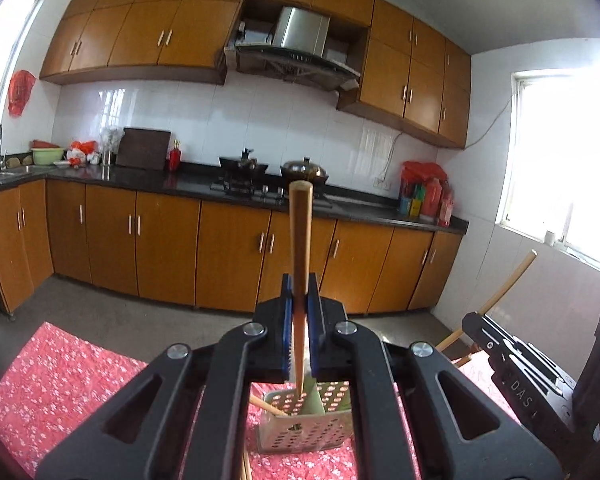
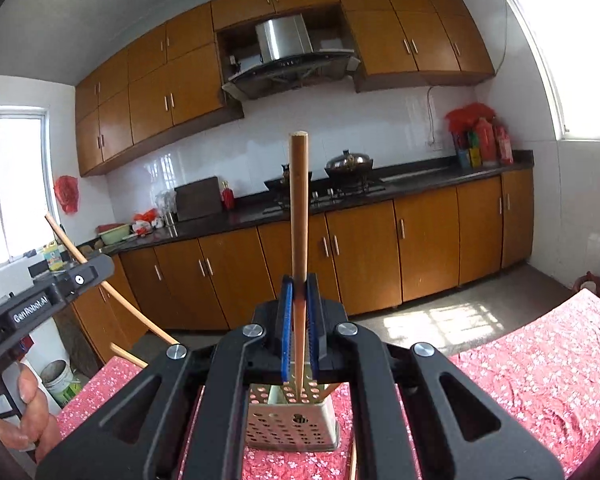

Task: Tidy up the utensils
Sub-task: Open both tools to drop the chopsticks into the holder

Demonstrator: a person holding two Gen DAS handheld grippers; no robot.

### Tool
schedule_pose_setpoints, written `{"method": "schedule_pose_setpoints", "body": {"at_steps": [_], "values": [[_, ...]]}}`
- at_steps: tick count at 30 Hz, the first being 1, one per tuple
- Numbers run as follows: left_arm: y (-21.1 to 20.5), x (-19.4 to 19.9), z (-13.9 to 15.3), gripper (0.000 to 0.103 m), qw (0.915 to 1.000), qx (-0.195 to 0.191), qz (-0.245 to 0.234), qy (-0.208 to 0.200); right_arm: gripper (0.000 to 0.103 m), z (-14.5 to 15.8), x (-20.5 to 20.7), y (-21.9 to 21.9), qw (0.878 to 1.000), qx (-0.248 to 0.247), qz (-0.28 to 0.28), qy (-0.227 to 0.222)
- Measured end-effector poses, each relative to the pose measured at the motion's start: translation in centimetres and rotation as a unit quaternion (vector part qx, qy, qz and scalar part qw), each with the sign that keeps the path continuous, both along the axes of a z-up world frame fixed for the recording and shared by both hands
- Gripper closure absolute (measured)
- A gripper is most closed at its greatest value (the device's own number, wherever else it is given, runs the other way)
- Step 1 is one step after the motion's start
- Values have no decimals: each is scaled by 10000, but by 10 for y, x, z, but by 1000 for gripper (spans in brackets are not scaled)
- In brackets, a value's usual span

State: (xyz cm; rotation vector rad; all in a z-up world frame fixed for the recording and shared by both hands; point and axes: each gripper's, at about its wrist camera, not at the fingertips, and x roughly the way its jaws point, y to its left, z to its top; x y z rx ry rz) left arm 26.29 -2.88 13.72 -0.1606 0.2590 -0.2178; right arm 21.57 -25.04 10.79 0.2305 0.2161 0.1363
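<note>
My left gripper (image 1: 300,292) is shut on a wooden chopstick (image 1: 300,240) held upright, its lower tip in the perforated metal utensil holder (image 1: 304,432) on the red floral tablecloth. My right gripper (image 2: 299,290) is shut on another wooden chopstick (image 2: 299,216), also upright with its tip in the same holder (image 2: 292,424). Each gripper shows in the other's view: the right gripper (image 1: 512,356) at the right edge with its chopstick (image 1: 508,286), the left gripper (image 2: 52,296) at the left edge with its chopstick (image 2: 100,280). Another chopstick (image 1: 266,405) leans in the holder.
The table with the red floral cloth (image 2: 540,368) fills the foreground. More chopsticks lie on it below the holder (image 1: 246,466). Behind stand orange kitchen cabinets (image 1: 228,256), a dark counter with a stove and wok (image 1: 304,172), and bottles (image 1: 428,196).
</note>
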Motion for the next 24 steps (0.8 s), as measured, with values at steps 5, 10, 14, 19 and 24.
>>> {"method": "schedule_pose_setpoints", "body": {"at_steps": [5, 10, 14, 19, 24], "values": [[-2, 22, -25, 95, 9993, 78, -18, 359, 95, -14, 7, 2, 9996, -75, 109, 242], [6, 22, -31, 93, 9990, 37, 0, 445, 76, -13, 4, 2, 9994, -122, 140, 280], [15, 12, -22, 85, 9993, -10, 106, 353, 65, -4, -5, 0, 9998, -94, 82, 145], [36, -18, -13, 78, 9991, -34, 327, 263, 65, 8, -30, -11, 9999, -134, -34, -15], [65, -53, -32, 71, 9967, 154, 612, 514, 65, -9, -59, -31, 9985, -309, -323, 328]]}}
